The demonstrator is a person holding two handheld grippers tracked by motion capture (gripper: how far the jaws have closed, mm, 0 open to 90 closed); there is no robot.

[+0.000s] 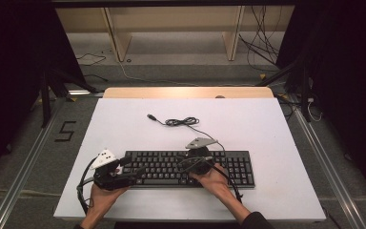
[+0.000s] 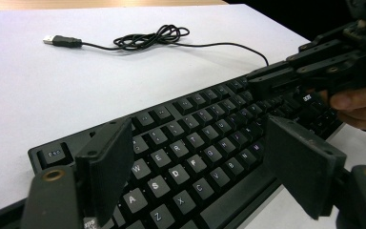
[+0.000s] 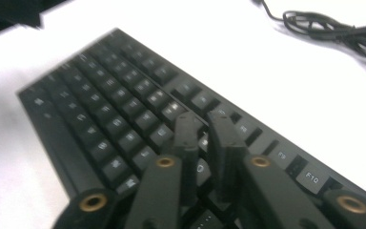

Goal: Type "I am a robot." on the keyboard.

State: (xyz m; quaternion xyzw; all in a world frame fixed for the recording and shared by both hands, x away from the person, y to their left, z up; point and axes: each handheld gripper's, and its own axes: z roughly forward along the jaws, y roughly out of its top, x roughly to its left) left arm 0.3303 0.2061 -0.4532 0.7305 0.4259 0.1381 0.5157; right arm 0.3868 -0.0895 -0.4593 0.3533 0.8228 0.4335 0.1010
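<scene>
One black keyboard is seen lying flat on the white table, near the front edge and roughly centred, with its long side running across the table. One thin black cable is led from the back edge of the keyboard toward the middle of the table, where it is gathered into a single loose coil and ended in one USB plug lying flat, well apart from the keys. Two grippers are held over the keyboard, one in each hand. The left gripper is held at the left end of the keyboard; its fingers are spread wide apart above the letter keys, and nothing is gripped between them. The right gripper is held over the middle of the keyboard, tipped down toward the upper rows of keys; its fingers are parted only by a narrow gap, and no object is clamped between them. Whether their tips are touching a key cannot be told, as that view is blurred. The right gripper is also seen in the left gripper view, reaching in over the keys from the right.
</scene>
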